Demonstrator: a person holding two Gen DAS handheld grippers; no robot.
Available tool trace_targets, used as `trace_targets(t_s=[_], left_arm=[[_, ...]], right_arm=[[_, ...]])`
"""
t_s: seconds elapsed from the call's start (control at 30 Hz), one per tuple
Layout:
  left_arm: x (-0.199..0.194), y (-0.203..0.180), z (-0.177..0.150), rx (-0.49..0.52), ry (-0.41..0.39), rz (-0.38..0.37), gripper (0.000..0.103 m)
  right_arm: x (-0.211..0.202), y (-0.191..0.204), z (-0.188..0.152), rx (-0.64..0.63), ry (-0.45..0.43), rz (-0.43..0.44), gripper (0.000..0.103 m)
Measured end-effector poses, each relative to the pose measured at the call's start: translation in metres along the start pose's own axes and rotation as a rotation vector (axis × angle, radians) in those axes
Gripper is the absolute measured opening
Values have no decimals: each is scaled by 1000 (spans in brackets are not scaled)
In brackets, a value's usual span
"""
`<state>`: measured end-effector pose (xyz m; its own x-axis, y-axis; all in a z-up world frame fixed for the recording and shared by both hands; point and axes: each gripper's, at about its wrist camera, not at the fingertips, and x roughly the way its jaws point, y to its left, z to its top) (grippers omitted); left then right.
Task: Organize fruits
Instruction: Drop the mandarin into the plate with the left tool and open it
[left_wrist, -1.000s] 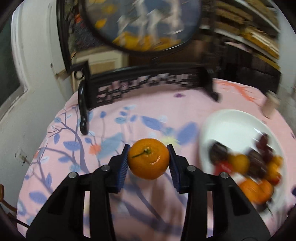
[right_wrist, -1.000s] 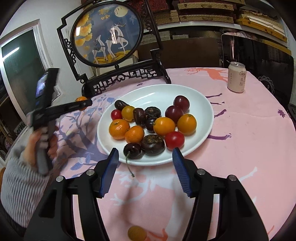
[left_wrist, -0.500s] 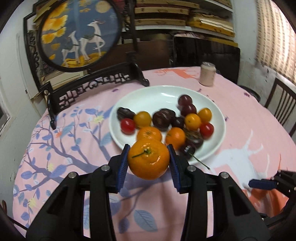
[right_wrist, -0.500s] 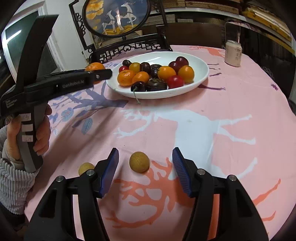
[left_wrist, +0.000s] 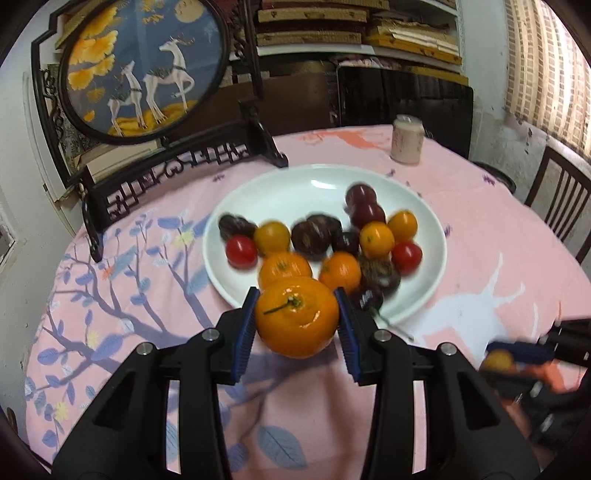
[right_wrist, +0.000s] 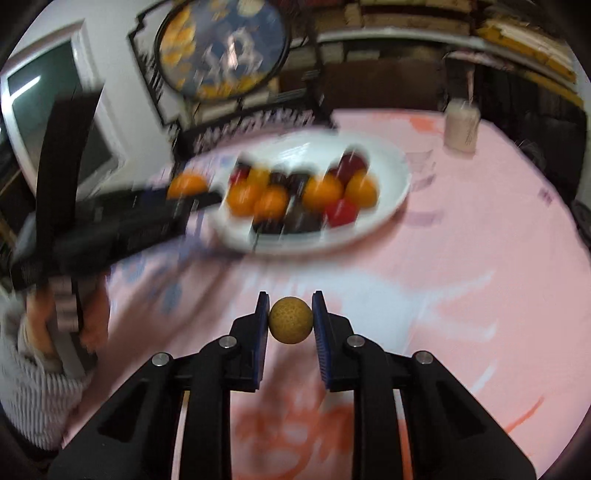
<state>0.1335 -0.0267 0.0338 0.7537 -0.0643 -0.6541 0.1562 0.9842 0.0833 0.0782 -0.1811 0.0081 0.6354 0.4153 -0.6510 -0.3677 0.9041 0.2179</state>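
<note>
Left gripper (left_wrist: 297, 323) clenched on a round orange mandarin with a green stem (left_wrist: 297, 318), blue ribbed pads (left_wrist: 248, 330) pressing its two sides, fruit seated right at the fingertips and bulging forward beyond them. Held above the pink floral tablecloth (left_wrist: 110, 314), just in front of the near rim of the wide white oval plate (left_wrist: 280, 184). On that plate: two smaller orange mandarins (left_wrist: 284, 265) directly behind the held one, a red cherry tomato (left_wrist: 241, 252) to the left, a yellow-orange tomato (left_wrist: 272, 237) behind it, dark purple wrinkled fruits (left_wrist: 312, 234) in the middle, dark red plums (left_wrist: 360, 194) toward the back, all slightly blurred.

Right gripper (right_wrist: 290, 320) closed on a small round tan rough-skinned fruit (right_wrist: 290, 319), pinched between the blue pads (right_wrist: 261, 325) near their tips, centred in the narrow gap, lifted over the pink cloth. Same plate (right_wrist: 395, 173) beyond it, strongly blurred. Left gripper visible at the left of the right wrist view, gripped by a hand (right_wrist: 44, 325) in a grey striped sleeve, the mandarin (right_wrist: 186, 184) at its tip near the plate's left edge.

Pale drink can (left_wrist: 406, 139) standing upright behind the plate. Round framed screen with white deer on blue (left_wrist: 144, 66) on a black carved stand at the far left of the table.
</note>
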Motion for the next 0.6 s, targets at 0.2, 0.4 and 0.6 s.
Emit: trace_targets(t_s=[0.2, 0.4, 0.6], left_arm=[[25, 8, 46, -23, 5, 32, 41], [78, 13, 67, -59, 48, 48, 42], [81, 9, 64, -36, 13, 65, 74]], right_arm=[[30, -17, 75, 72, -101, -69, 23], [88, -28, 94, 73, -91, -100, 23], [87, -32, 94, 59, -129, -55, 43]])
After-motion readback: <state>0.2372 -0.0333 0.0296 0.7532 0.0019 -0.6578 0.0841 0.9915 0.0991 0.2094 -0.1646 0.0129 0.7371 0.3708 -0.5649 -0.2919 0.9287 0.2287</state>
